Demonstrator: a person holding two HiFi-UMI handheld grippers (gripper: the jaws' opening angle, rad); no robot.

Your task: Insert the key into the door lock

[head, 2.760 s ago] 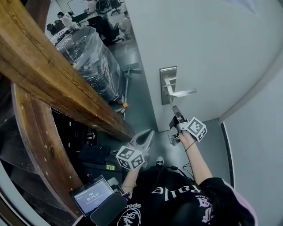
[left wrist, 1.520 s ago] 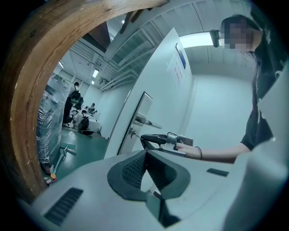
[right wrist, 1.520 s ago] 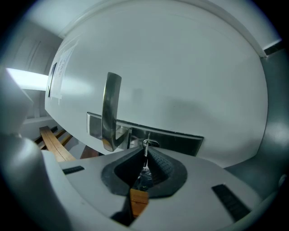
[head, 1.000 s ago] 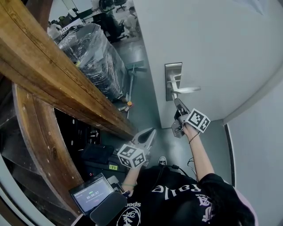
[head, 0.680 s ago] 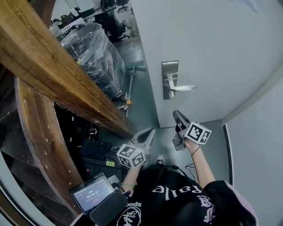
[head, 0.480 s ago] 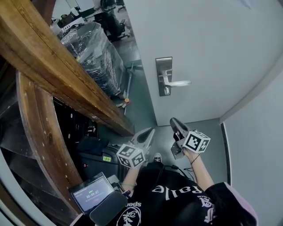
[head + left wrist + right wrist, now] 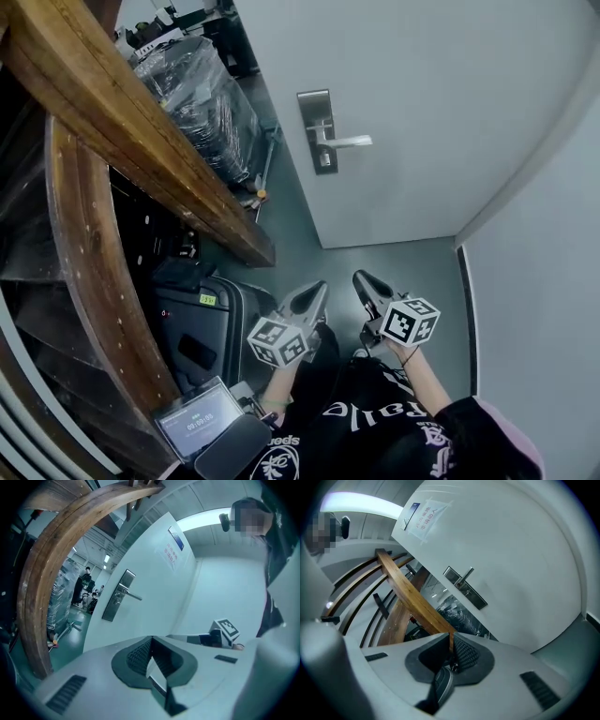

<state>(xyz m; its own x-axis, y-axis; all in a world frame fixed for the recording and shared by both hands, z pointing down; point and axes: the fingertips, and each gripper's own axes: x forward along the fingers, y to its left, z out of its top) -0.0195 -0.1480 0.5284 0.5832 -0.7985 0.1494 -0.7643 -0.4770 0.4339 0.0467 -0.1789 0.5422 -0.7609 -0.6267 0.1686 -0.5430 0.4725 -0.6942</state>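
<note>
Not inserted yet, by the look of it. In the head view the door (image 7: 422, 112) is seen shut, with the lock plate (image 7: 314, 105) and lever handle (image 7: 349, 142) well apart from both grippers; no key can be made out in the keyhole area at this size. The right gripper (image 7: 360, 279) is held low over the floor (image 7: 375, 248), near the person's body and pointed roughly up at the door. In the right gripper view its fingers (image 7: 464, 654) are closed, with a small metal glint and a dark rounded piece pinched between them, judged to be the key (image 7: 453, 666); the blade itself cannot be made out. The lock plate is seen well ahead in that view, not lined up with the fingers. The left gripper (image 7: 317, 289) is held just beside the right one, and in the left gripper view its fingers (image 7: 138, 656) are pressed together at the tips with nothing seen between them. A curved wooden beam (image 7: 141, 141) and a plastic-wrapped stack (image 7: 202, 94) are at the left, outside the task. What appears done: key gripped. What is left: the key raised to the plate, aligned with the keyhole below the handle, and pushed in.
</note>
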